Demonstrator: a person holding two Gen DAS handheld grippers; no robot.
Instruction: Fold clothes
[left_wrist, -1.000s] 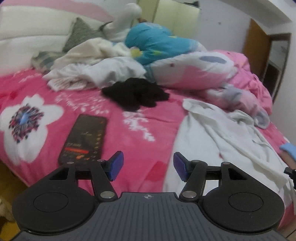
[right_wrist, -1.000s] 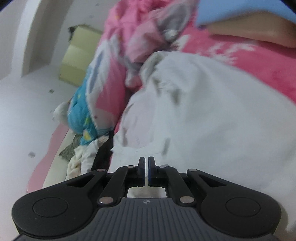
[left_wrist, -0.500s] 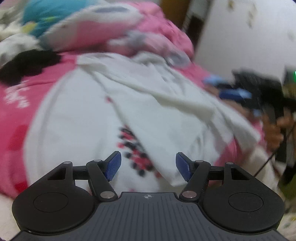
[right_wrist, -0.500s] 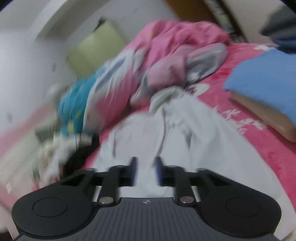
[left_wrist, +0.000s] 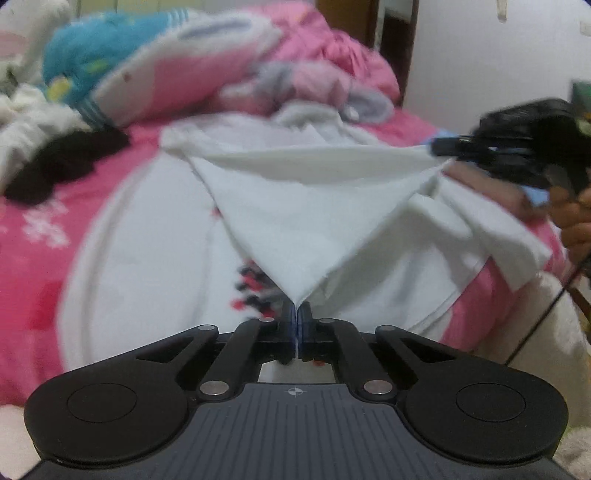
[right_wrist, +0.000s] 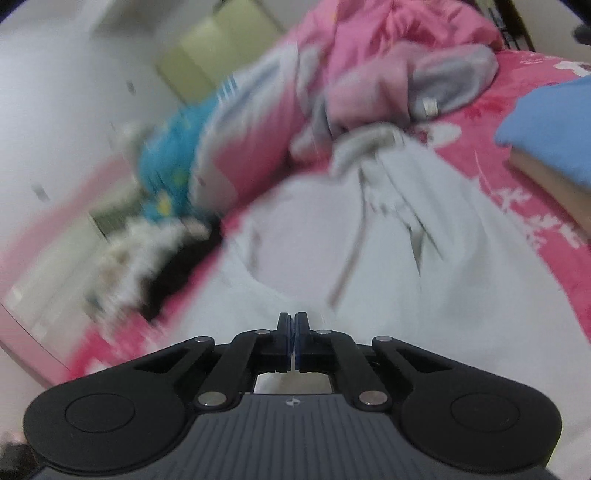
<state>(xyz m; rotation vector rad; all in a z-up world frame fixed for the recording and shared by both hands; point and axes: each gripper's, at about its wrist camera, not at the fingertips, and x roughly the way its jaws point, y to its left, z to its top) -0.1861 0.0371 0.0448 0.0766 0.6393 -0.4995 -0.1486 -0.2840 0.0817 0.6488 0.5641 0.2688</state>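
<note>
Clearly, in the left wrist view, the left gripper (left_wrist: 296, 317) is clamped on a corner of the white garment (left_wrist: 310, 206), which lies on the pink blanket (left_wrist: 33, 221); the right gripper (left_wrist: 448, 146) pinches another corner, so a taut triangle spans between them. Pulling apart too hard could tear a corner free, and the loose flap on the right could bunch. Motion blur smears the printed motif (left_wrist: 255, 291) and the black clothing (left_wrist: 62, 162).

From the right wrist, the fingers (right_wrist: 283, 332) sit closed, though the pinched cloth is hidden behind them. Everything on the left is blurred beyond reading.
</note>
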